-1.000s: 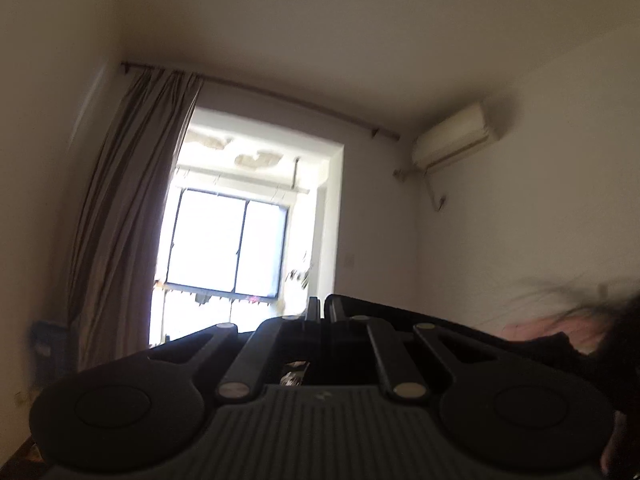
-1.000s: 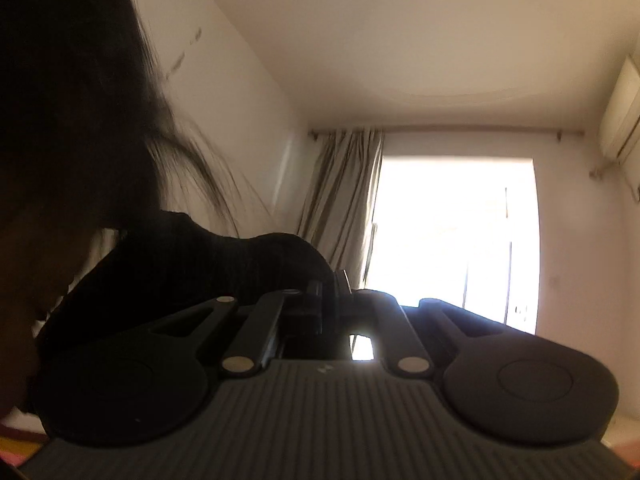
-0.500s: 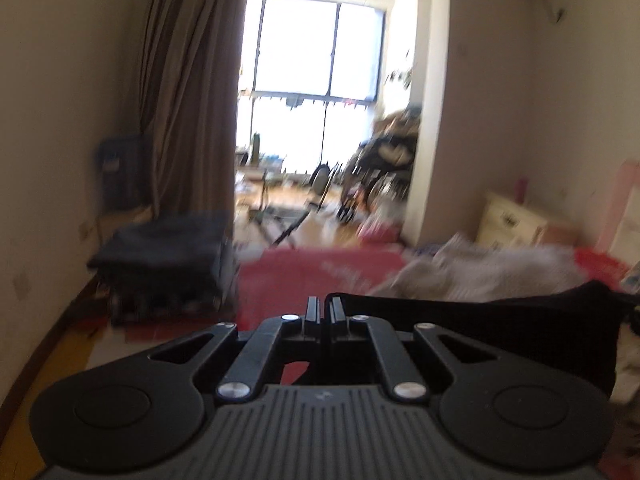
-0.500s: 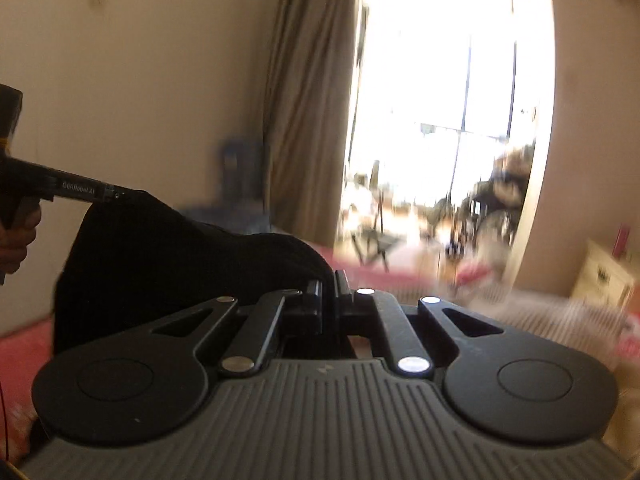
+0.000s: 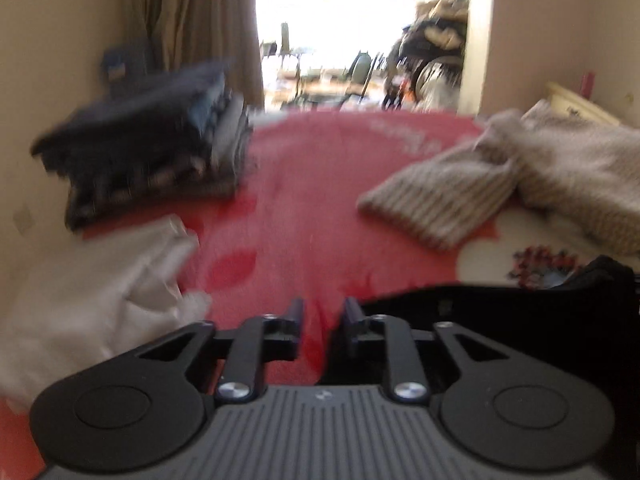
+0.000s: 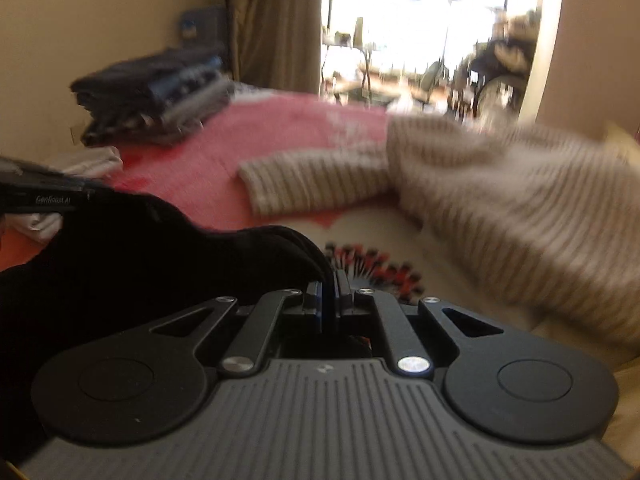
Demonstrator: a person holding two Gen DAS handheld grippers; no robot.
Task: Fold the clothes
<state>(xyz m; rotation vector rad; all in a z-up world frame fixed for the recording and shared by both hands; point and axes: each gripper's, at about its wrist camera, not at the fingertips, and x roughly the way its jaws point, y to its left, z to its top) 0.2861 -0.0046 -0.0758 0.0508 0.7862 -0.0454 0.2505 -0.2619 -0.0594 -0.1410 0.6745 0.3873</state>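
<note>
right gripper (image 6: 329, 294) is closed on an edge of the black garment (image 6: 160, 264) | left gripper (image 5: 322, 320) is seen parted, nothing between its fingers, black garment just beside it | garment is held low over the red blanket (image 5: 312, 184) | striped sweater (image 6: 480, 184) is lain beyond | folded dark stack (image 5: 148, 144) is placed far left

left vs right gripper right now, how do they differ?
The left gripper has its jaws apart, with red bedding showing through the gap; the right gripper has its jaws closed. The left gripper holds nothing, with the black garment just to its right, while the right gripper pinches an edge of that black garment. Both are the same black linkage design and point across the bed.
</note>
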